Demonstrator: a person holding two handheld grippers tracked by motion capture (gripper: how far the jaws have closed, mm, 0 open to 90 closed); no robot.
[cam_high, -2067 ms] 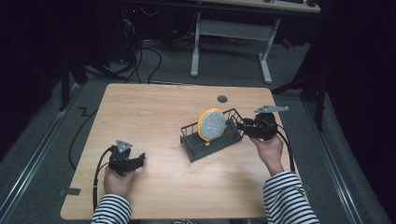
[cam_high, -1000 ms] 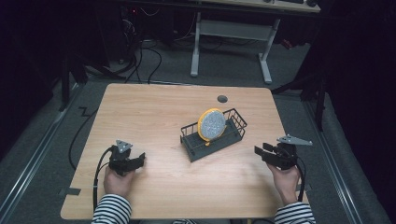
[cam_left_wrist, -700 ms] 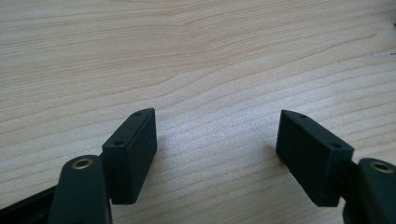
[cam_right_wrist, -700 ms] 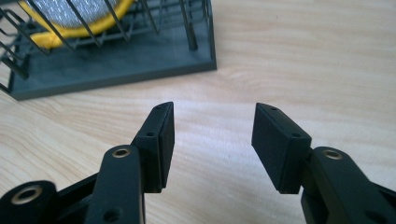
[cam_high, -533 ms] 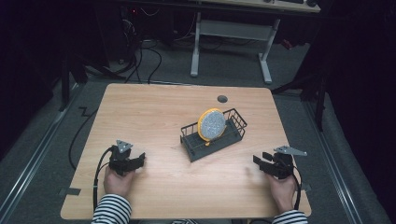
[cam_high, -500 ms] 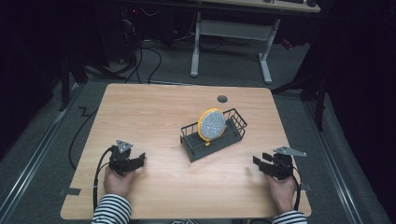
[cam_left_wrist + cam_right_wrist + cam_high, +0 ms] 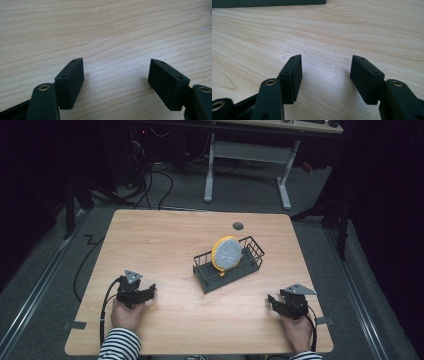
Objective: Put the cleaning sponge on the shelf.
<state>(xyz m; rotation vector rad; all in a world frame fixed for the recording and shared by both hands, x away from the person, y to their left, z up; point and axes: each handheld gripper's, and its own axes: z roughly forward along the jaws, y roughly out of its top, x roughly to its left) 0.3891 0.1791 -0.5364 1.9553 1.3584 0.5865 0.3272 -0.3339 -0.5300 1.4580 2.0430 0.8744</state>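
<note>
A yellow-rimmed plate (image 7: pixel 226 253) with a speckled grey face stands on edge in a black wire rack (image 7: pixel 229 265) at the middle of the wooden table (image 7: pixel 165 240). My left gripper (image 7: pixel 148 292) rests near the front left of the table, jaws open over bare wood (image 7: pixel 116 72), nothing between them. My right gripper (image 7: pixel 272 301) sits near the front right, well clear of the rack, also open and empty (image 7: pixel 325 71). The rack's dark base (image 7: pixel 268 3) runs along the top edge of the right gripper view.
A round cable hole (image 7: pixel 238 226) lies at the table's far side. Beyond the table stand a white desk frame (image 7: pixel 247 155) and loose cables (image 7: pixel 150 175) on the grey floor. Bare wood stretches between the two grippers.
My right gripper let go of the plate at the rack, drew back to the front right of the table and settled there. The left gripper has not moved.
</note>
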